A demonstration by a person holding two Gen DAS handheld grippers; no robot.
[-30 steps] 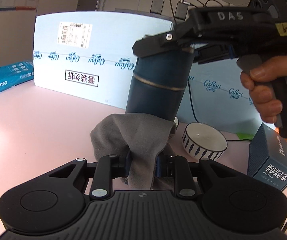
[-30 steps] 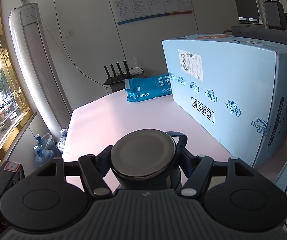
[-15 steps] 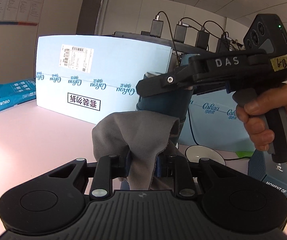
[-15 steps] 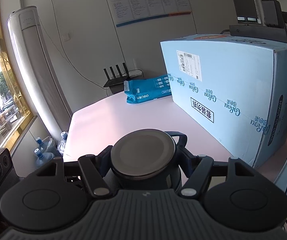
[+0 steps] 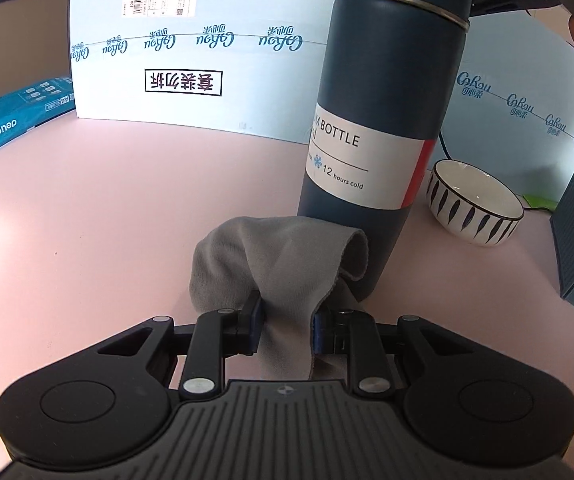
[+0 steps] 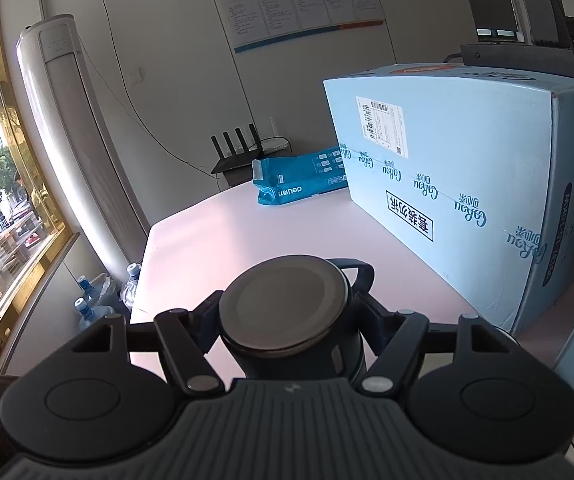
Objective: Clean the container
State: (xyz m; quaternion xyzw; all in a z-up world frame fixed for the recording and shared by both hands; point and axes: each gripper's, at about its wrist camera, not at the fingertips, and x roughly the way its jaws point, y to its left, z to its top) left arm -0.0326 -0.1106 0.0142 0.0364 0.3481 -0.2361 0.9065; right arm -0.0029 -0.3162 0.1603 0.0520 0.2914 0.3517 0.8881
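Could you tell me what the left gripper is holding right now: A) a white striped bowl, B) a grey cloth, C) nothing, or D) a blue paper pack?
B: the left gripper is shut on the grey cloth, bunched against the foot of the dark blue bottle.

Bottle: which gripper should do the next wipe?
Left. The left gripper is shut on the cloth, low against the bottle. The right gripper is busy clamping its top.

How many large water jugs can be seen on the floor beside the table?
2, maybe 3: one blue-capped water jug by the window, a second nearer the table corner. Plastic wrap between them may hide another.
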